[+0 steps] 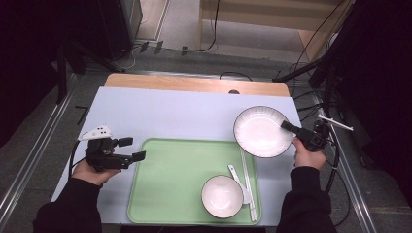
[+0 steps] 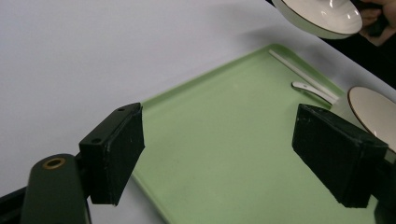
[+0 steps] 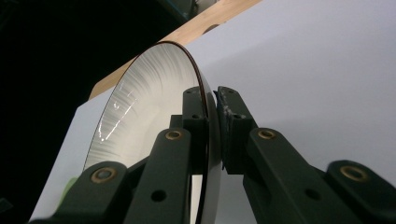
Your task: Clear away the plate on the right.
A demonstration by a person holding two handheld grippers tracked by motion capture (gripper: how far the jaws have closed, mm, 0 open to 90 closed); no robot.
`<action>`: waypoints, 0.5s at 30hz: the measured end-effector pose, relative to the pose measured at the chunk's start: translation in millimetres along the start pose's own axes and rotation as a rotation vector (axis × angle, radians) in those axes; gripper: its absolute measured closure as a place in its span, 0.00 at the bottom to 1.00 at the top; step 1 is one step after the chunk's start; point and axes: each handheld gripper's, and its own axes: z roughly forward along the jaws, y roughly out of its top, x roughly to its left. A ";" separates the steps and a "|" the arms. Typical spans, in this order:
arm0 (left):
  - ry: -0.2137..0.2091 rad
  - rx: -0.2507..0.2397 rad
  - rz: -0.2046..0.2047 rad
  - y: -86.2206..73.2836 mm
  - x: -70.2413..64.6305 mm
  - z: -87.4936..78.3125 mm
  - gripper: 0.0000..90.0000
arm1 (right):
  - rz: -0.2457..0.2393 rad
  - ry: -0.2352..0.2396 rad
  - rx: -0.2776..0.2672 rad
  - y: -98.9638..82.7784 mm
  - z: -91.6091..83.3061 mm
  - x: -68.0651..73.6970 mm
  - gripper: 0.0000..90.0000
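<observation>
A large white plate [image 1: 262,131] with a dark rim hangs above the table's right side, past the tray's far right corner. My right gripper [image 1: 290,128] is shut on its right rim; in the right gripper view the two jaws pinch the plate's edge [image 3: 211,116]. A small white bowl [image 1: 222,196] sits on the green tray [image 1: 170,179], beside a white spoon [image 1: 239,180] and white chopsticks [image 1: 247,177]. My left gripper [image 1: 131,148] is open with nothing between its jaws, at the tray's left edge; the left gripper view looks over the tray [image 2: 224,140].
The tray lies on a pale table cover [image 1: 170,116], with a wooden table edge [image 1: 194,83] at the back. Cables and dark stands [image 1: 330,73] crowd the floor to the right. A metal rail [image 1: 29,160] runs along the left.
</observation>
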 end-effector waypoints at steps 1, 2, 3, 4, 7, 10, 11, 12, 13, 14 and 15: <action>0.010 -0.002 -0.006 3.1 -0.3 0.5 0.21 | -0.010 0.010 -0.003 -0.2 1.9 1.3 0.93; 0.014 -0.009 -0.007 5.4 -0.6 0.6 0.21 | -0.007 0.020 0.008 -0.3 3.5 4.0 0.93; 0.017 -0.024 -0.013 8.8 -1.1 0.6 0.22 | -0.012 0.023 0.010 -0.5 5.0 5.3 0.93; 0.018 -0.033 -0.016 11.7 -0.8 0.6 0.23 | -0.023 0.028 0.016 -0.7 8.0 7.7 0.93; 0.030 -0.047 -0.012 19.6 -0.9 3.2 0.23 | -0.029 0.032 0.039 -1.2 14.4 14.8 0.93; 0.028 -0.051 -0.014 26.7 -0.8 8.2 0.23 | -0.034 0.045 0.054 -1.5 20.3 21.6 0.93; 0.026 -0.050 -0.014 28.5 -1.1 9.7 0.23 | -0.039 0.046 0.054 -1.5 22.2 23.4 0.93; 0.027 -0.047 -0.010 31.1 -1.1 12.0 0.23 | -0.033 0.052 0.058 -1.7 23.3 25.2 0.93; 0.028 -0.046 -0.005 34.6 -1.5 14.8 0.23 | -0.039 0.054 0.056 -1.7 25.3 26.9 0.93; 0.028 -0.046 -0.008 36.9 -2.0 16.9 0.24 | -0.042 0.060 0.059 -1.8 27.5 29.2 0.93; 0.022 -0.051 -0.015 40.1 -2.8 20.2 0.25 | -0.043 0.065 0.062 -1.8 28.9 30.8 0.93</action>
